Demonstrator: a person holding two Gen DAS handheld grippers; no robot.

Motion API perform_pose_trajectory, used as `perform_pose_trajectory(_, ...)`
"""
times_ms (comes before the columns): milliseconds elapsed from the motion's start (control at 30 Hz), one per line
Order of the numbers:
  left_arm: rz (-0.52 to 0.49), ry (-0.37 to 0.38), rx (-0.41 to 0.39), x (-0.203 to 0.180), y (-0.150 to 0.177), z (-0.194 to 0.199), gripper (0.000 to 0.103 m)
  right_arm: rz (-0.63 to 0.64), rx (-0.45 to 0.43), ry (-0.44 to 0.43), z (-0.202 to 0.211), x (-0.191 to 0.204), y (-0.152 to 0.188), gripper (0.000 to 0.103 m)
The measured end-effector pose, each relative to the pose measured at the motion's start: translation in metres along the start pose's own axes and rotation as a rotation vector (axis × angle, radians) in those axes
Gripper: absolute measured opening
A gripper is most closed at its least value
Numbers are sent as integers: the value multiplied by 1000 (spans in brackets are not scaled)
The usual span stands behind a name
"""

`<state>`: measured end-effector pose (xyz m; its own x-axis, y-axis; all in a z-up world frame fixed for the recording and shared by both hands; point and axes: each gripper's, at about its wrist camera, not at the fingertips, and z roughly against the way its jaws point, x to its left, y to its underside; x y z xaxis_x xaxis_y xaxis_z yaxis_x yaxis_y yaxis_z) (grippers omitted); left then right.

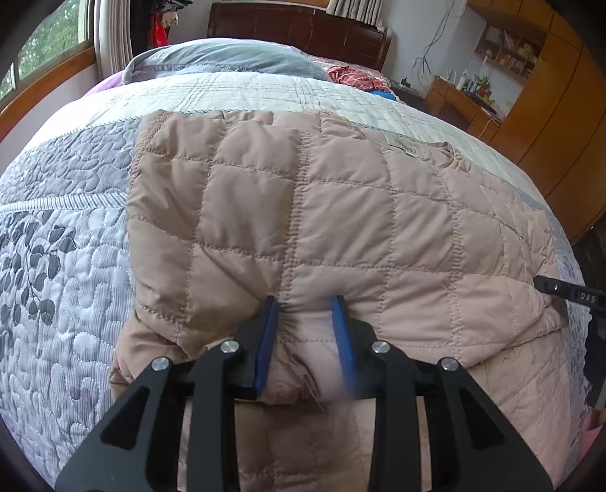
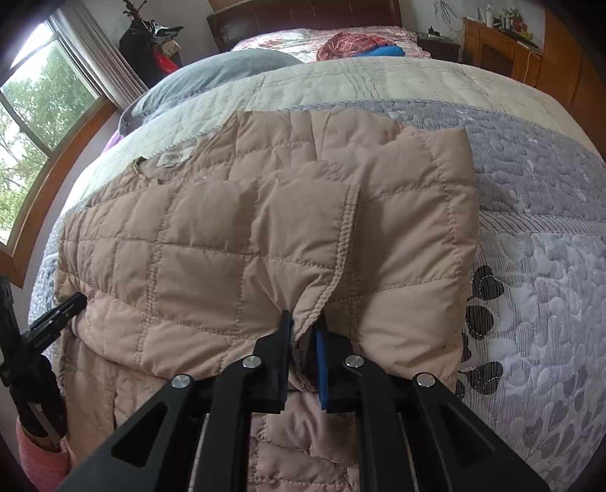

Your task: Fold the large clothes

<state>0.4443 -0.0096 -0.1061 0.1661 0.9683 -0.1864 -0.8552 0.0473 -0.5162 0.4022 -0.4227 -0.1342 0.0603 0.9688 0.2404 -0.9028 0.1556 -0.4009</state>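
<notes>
Beige quilted jacket [image 1: 303, 212] on the bed, its near edge pinched by left tongs [image 1: 306, 302] and right tongs [image 2: 303, 321]

You have a quilted bedspread [image 1: 68, 302] with grey leaf print across the bed. At its head edge: grey pillow [image 1: 235, 56] toward the window [image 1: 45, 45] side, red patterned cloth [image 1: 348, 73] and a blue item [image 2: 386, 51] toward the far corner. Dark wooden headboard [image 1: 295, 28] behind. Wooden desk [image 1: 458, 102] and shelves [image 1: 507, 45] stand beside the bed.
</notes>
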Motion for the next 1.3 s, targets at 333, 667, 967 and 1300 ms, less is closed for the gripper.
perform_pose_trajectory(333, -20, -8, -63, -15, -31, 43, 30, 20, -79, 10, 56, 21, -13, 21)
perform_pose_trajectory(667, -28, -72, 23, -38, -49, -10, 30, 4, -10, 11, 2, 45, -41, 19)
perform_pose_trajectory(967, 50, -16, 67, -17, -54, -24, 29, -66, 28, -55, -20, 23, -43, 16)
perform_pose_trajectory(1300, -43, -9, -17, -27, -8, 46, 30, 88, -16, -103, 38, 42, 2, 24)
